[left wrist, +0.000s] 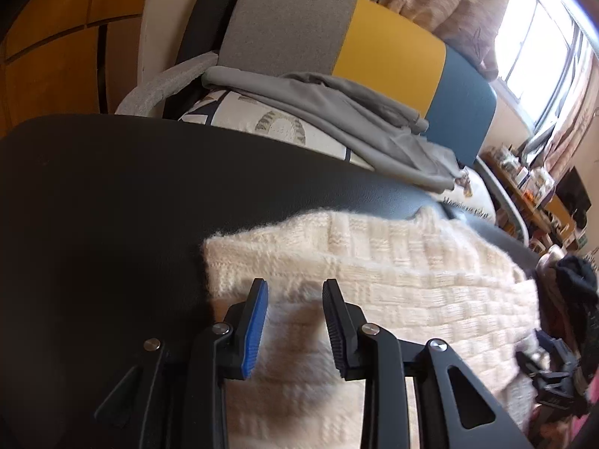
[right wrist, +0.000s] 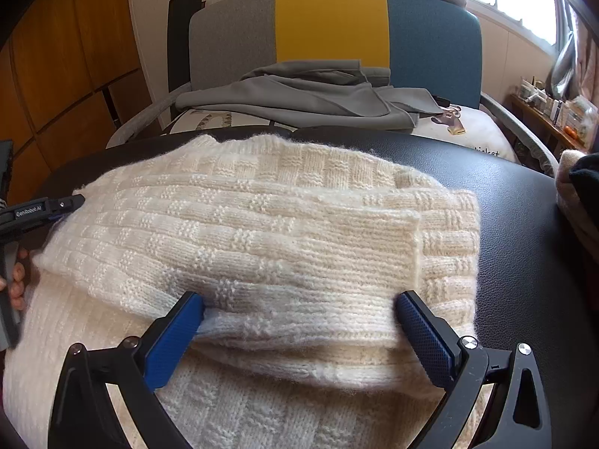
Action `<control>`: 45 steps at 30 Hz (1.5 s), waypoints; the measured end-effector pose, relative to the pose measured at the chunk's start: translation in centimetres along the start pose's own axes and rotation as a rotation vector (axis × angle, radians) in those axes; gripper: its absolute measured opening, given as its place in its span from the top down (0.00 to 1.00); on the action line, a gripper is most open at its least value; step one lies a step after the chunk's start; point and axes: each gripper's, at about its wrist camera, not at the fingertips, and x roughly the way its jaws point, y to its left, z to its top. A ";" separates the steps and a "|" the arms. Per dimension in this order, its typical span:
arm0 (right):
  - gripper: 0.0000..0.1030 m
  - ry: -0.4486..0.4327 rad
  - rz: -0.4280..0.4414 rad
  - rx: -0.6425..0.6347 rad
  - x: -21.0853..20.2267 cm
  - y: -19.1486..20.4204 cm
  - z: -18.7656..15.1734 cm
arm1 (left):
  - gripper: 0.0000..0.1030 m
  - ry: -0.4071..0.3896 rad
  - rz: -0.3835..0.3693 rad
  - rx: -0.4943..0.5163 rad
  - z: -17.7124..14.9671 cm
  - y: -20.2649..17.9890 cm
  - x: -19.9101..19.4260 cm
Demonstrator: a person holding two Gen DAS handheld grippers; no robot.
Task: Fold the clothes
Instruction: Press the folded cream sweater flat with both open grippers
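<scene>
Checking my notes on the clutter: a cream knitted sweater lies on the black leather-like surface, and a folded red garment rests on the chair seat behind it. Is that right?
One detail is wrong: the garment on the chair seat is grey, not red, as the right wrist view shows. The cream knitted sweater does lie on the black leather-like surface.

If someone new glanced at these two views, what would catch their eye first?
Most likely the cream knit sweater, partly folded across the black padded surface, with the right gripper spread wide over its near fold. Behind stands a chair with a grey, yellow and blue back, grey clothing heaped on its seat.
</scene>
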 end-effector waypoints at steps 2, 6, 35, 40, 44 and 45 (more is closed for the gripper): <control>0.00 0.001 0.000 -0.001 0.0 0.0 0.0 | 0.70 -0.003 -0.038 0.013 -0.3 -0.7 -1.2; 0.00 0.006 -0.003 -0.003 0.1 0.0 0.1 | 0.69 0.032 -0.047 0.101 -1.8 -2.7 -3.0; 0.00 0.141 0.208 0.016 7.9 2.7 11.6 | 0.69 0.155 -0.045 0.325 3.8 -12.2 8.5; 0.00 0.173 0.082 0.025 9.8 1.5 10.9 | 0.69 0.139 -0.021 0.328 2.9 -11.8 9.5; 0.00 0.182 0.026 -0.028 10.1 2.1 10.7 | 0.67 0.117 -0.001 0.338 2.5 -11.9 9.4; 0.00 0.181 0.019 -0.029 10.2 2.1 10.7 | 0.67 0.114 0.001 0.340 2.5 -11.9 9.4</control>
